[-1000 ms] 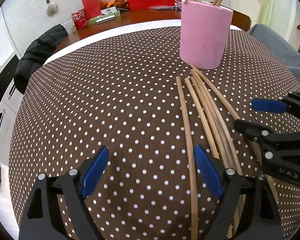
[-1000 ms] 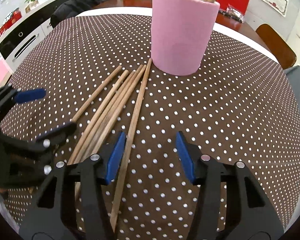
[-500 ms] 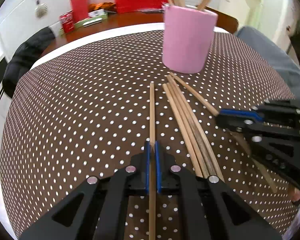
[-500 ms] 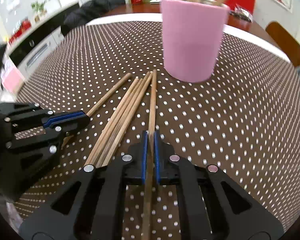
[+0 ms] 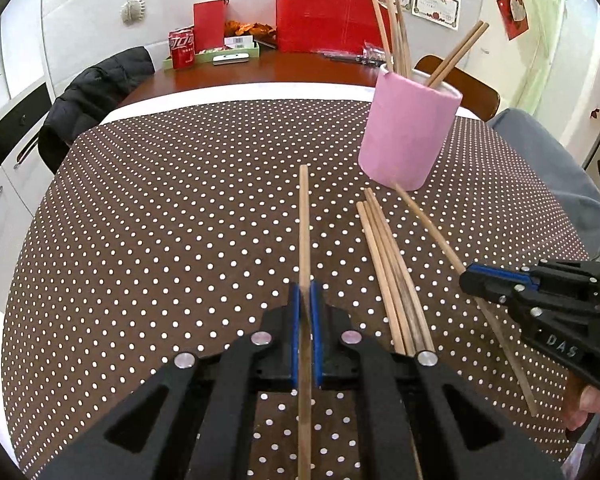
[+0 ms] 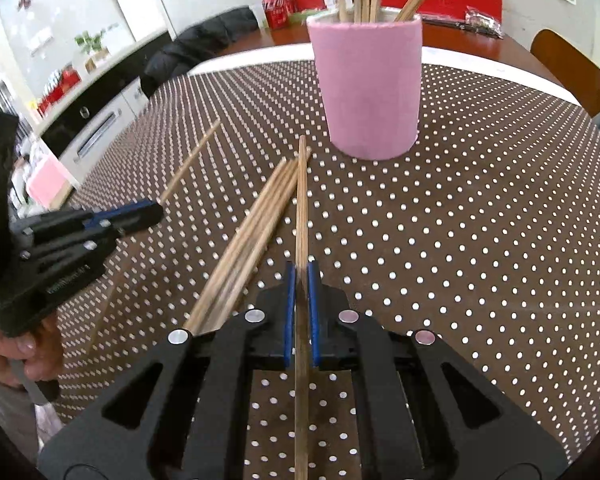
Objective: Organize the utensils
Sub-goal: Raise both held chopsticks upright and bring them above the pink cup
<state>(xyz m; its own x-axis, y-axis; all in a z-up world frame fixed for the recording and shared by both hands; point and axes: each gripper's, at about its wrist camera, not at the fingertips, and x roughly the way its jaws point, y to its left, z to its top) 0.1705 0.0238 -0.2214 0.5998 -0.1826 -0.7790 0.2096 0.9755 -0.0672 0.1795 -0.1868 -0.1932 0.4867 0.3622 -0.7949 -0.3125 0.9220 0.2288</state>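
Chopsticks, slender round wooden rods of pale tan grain, are lying in a loose bundle [image 5: 392, 276] on the surface [image 5: 172, 216], which is wearing a brown cloth with small white dots; more are standing upright in a pink cylindrical holder [image 5: 408, 136] with a soft matte skin, set just beyond the bundle's far tips. Left gripper [image 5: 305, 312] is pinching a single chopstick [image 5: 304, 224] between its flat blue fingers [image 5: 295, 332], the rod running straight out ahead and back beneath the black frame; right gripper [image 6: 299, 292] is clamping another chopstick [image 6: 301, 200] likewise, its far tip reaching close to the holder's base, beside the bundle; both pairs of fingers are pressing together on their rods.
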